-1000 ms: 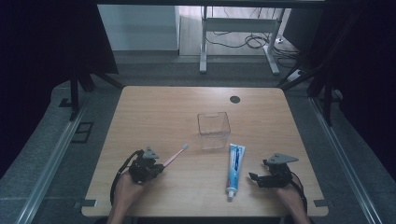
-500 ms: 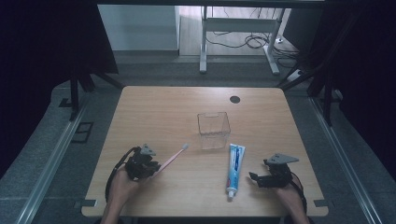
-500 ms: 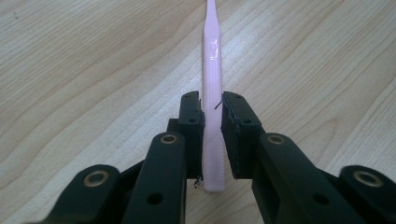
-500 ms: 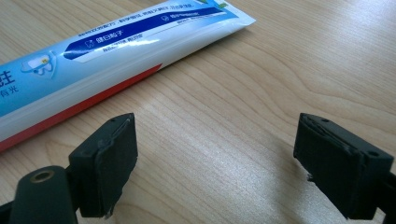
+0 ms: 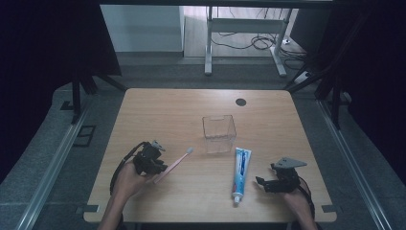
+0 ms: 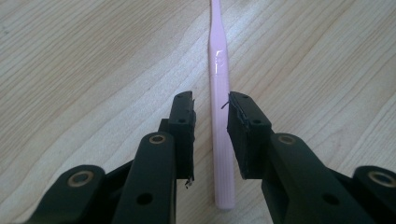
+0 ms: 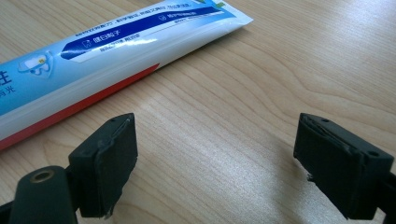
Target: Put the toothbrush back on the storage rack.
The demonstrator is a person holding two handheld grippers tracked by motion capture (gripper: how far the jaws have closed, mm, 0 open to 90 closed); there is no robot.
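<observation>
The toothbrush [image 6: 219, 116] lies between the left gripper's [image 6: 211, 109] narrowly parted, just-opening jaws, untouched; bare table [image 6: 93, 70] lies to both sides.

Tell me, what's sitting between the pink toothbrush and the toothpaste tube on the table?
Nothing: in the high view, bare wood separates the pink toothbrush from the toothpaste tube. The clear plastic box stands farther back, beyond that gap.

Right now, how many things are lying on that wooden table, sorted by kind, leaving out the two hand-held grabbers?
Pink toothbrush: 1
Toothpaste tube: 1
Clear plastic box: 1
Total: 3
</observation>
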